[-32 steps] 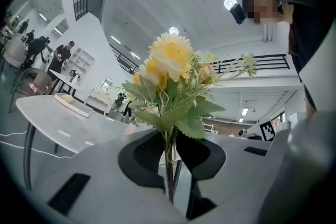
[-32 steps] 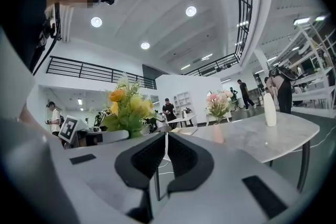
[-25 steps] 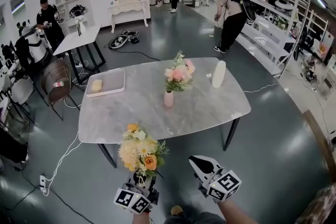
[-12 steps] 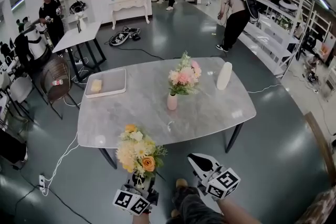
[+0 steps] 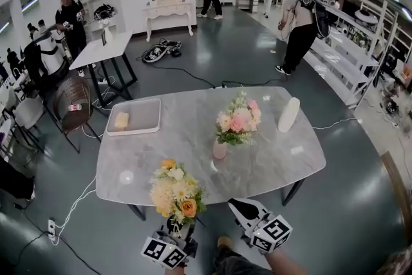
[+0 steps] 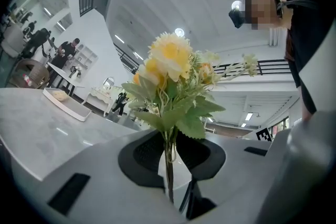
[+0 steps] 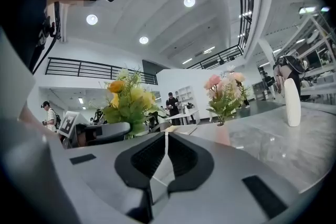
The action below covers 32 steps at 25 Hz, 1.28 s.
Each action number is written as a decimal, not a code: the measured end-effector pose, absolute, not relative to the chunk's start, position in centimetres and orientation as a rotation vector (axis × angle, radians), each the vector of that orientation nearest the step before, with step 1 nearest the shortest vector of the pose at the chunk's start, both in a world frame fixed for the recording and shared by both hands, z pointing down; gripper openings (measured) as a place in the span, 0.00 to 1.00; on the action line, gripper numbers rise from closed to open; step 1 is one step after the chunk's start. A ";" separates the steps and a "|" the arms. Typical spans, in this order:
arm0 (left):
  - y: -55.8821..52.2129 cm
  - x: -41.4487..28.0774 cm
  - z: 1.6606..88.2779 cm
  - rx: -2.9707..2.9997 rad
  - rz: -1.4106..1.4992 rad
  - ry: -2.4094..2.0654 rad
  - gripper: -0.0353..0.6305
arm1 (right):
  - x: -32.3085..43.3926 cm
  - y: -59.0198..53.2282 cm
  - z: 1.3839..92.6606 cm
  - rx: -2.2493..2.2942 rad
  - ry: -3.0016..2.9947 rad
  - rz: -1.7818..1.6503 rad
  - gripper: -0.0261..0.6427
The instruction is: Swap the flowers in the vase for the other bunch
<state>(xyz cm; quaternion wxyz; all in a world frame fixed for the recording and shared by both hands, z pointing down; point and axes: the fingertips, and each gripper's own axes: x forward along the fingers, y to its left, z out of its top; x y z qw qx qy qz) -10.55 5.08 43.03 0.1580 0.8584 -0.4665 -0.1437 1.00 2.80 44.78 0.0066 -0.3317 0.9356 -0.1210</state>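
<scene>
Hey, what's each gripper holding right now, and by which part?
The left gripper holds the yellow bouquet, its jaws shut on the stems just below the leaves. The right gripper is shut with nothing in it.

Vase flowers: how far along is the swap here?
Done: the yellow bunch is picked up, the left gripper shut on its stems. In hand: that bunch is held upright by the table's near edge; the right gripper is shut and empty. Left: the pink bunch still sits in the vase; it has to come out and the yellow one go in.
</scene>
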 end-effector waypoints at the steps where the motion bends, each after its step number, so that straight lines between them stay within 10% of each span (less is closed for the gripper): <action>1: 4.3 -10.6 43.1 2.455 -0.410 -1.335 0.17 | 1.1 2.0 45.0 -1.044 2.928 -0.385 0.08; 32: -8.4 -9.8 47.5 2.416 -0.486 -1.329 0.17 | 1.3 -13.4 49.6 -1.190 2.926 -0.282 0.08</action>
